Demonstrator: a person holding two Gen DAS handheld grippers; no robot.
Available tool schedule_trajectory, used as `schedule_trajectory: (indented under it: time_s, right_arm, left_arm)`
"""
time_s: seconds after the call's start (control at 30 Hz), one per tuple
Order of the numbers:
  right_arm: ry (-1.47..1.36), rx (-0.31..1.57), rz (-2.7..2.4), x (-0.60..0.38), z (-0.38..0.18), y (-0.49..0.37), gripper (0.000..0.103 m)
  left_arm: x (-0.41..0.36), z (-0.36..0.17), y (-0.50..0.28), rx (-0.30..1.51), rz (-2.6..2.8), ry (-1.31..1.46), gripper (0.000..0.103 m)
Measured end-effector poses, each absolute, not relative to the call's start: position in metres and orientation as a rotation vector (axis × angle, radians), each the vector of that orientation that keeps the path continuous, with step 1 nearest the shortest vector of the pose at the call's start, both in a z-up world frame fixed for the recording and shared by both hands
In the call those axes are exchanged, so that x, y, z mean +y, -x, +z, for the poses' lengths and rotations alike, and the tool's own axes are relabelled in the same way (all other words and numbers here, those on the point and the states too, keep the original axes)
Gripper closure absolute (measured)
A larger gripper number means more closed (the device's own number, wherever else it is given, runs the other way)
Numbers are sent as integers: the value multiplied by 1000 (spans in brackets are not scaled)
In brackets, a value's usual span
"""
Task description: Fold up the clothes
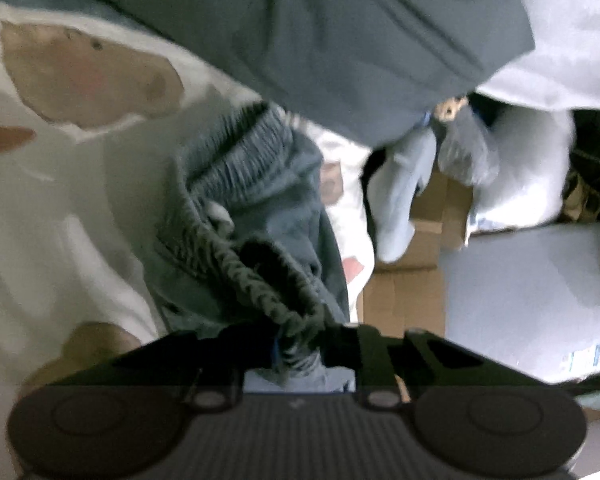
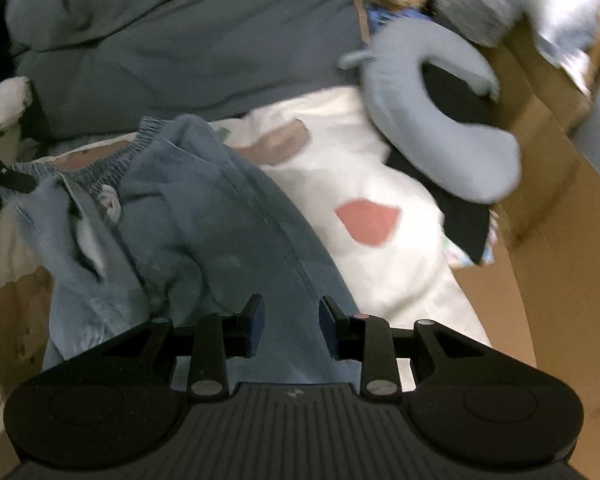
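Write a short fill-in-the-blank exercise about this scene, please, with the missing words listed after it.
1. The left gripper is shut on the ___ of the blue pants.
2. The right gripper is ___ above the pants.
3. The pants lie on a white ___.

Missing words: waistband; open; blanket

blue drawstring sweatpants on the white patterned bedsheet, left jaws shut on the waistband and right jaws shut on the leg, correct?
Not quite: the right gripper is open, its jaws apart above the blue drawstring sweatpants, as the right wrist view shows. The left gripper is shut on the waistband.
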State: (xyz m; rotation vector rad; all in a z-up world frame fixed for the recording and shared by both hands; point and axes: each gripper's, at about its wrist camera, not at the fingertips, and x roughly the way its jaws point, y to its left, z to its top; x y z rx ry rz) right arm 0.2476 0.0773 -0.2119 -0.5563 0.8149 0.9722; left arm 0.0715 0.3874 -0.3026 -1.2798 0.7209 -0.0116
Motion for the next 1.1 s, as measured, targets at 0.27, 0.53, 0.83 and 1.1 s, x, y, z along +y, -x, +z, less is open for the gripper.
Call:
schedule_trajectory:
  time_s: [0.27, 0.53, 0.83, 1.1]
  right_arm:
    - [580, 808, 1078, 138, -231, -238, 66]
    - [611, 773, 1186, 173, -230, -215, 66]
    - [608, 754, 1279, 207, -216, -186, 66]
    - [569, 791, 1250, 222, -224, -178, 66]
  left_arm:
    - [429, -296, -34, 646, 78, 1282, 86]
    - [461, -294, -13, 625, 142, 1260, 88]
    - [492, -296, 7, 623, 181, 1226, 88]
    - [508, -327, 5, 659, 200, 1203, 86]
